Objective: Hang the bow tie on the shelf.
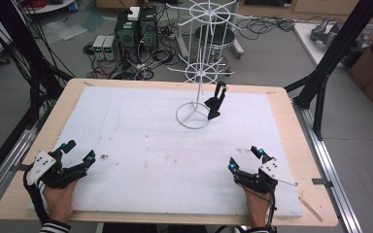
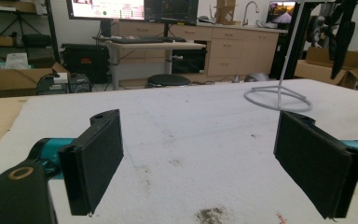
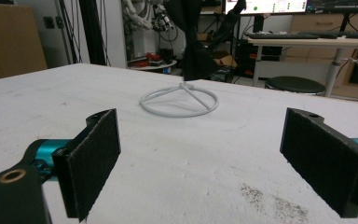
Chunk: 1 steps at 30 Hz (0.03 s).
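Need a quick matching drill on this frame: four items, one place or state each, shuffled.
Items:
1. left gripper
2. right gripper
3. wire rack
4. black garment

Descriptions:
A. hangs from a rack arm
B. open, near left corner of the table
C. stands at the far middle of the white mat
D. open, near right corner of the table

Pairs: 1-B, 2-D, 3-C, 4-A

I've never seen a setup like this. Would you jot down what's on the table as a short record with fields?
Surface: white mat on a wooden table
Stand: white wire rack with a ring base, at the far middle of the mat
Hanging item: black object on the rack's lower arm, beside the base
Left gripper: jaws open, nothing between them, near left edge
Right gripper: jaws open, nothing between them, near right edge
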Available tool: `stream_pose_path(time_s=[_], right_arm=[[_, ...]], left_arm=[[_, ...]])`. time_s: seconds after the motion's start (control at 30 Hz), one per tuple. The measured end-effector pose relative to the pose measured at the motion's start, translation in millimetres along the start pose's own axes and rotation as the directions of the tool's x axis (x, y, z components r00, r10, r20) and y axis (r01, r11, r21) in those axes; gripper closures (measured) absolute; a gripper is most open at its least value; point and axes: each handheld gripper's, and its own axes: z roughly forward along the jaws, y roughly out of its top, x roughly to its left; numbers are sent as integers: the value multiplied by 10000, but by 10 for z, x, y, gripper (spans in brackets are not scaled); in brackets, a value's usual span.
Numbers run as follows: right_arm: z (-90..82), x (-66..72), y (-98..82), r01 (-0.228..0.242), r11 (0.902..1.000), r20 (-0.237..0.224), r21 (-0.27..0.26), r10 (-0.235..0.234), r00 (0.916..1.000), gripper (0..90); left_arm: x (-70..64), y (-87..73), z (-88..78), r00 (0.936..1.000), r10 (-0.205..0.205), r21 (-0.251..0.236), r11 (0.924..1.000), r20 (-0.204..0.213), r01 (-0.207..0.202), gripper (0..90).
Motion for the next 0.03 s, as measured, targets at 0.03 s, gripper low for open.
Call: stream_pose_path(time_s=[0.03], right_arm=[[0, 0, 0, -7, 10000, -8, 11, 7, 10000, 111]], left_arm=[[1, 0, 4, 10000, -51, 4, 10000, -13, 51, 159]])
